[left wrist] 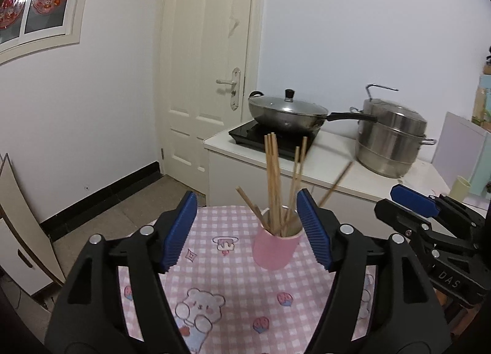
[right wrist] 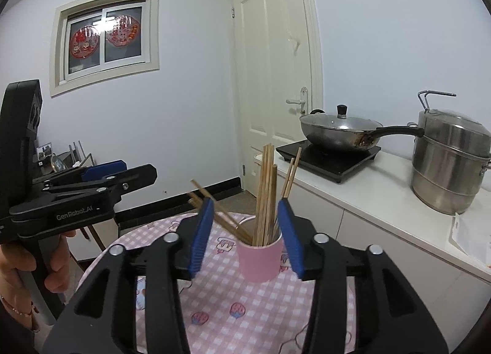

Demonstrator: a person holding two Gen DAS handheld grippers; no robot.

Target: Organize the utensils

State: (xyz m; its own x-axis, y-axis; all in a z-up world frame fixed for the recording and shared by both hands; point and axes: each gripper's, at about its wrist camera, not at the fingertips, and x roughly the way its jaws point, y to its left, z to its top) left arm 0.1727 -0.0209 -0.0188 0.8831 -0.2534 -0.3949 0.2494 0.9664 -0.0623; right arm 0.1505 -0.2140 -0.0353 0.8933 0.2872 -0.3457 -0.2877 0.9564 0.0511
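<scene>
Wooden chopsticks (left wrist: 276,182) stand bunched in pink cup (left wrist: 276,249) on far part of pink checked tablecloth (left wrist: 233,289). Your left gripper (left wrist: 245,228), marked "GenRobot.AI", jaws apart, empty. Your right gripper (right wrist: 245,234), marked "DAS", jaws apart, empty. Lidded wok (left wrist: 287,111) on counter, far right.

Chopsticks (left wrist: 273,182) stand in a cup (left wrist: 276,246) on the table (left wrist: 227,292), counter (left wrist: 331,166) behind.

The pink cup (left wrist: 276,248) stands on the checked desk (left wrist: 233,292), and its wooden chopsticks (left wrist: 274,182) fan up and outward, blocking the air above and to either side of its rim. Nearer than the cup the cloth lies bare. Behind the cup stands a white counter (right wrist: 383,197) carrying a wok (right wrist: 340,133) and a steel steamer pot (right wrist: 451,166).
</scene>
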